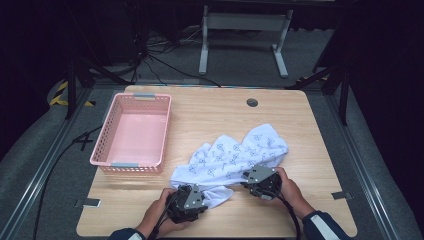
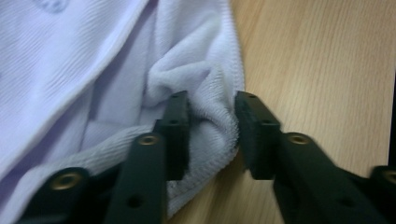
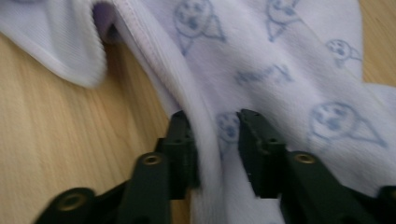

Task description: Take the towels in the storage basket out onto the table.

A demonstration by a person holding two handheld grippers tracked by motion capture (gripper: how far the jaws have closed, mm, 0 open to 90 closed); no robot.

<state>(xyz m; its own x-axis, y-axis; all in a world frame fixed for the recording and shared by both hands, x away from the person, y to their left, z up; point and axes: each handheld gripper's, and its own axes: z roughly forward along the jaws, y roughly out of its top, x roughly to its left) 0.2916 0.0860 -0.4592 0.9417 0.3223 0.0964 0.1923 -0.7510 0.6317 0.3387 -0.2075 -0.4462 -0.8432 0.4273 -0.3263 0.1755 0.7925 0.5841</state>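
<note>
A white cloth (image 1: 235, 157) with pale blue prints lies crumpled on the wooden table (image 1: 210, 117), right of centre and near the front edge. A pink basket (image 1: 135, 134) stands well apart to its left. The left gripper (image 1: 197, 192) sits at the cloth's near-left end; in the left gripper view its 2 jaws pinch a bunched fold of hem (image 2: 212, 121) between them. The right gripper (image 1: 252, 177) meets the cloth's near edge; in the right gripper view its jaws close on a ridge of printed cloth (image 3: 217, 128).
</note>
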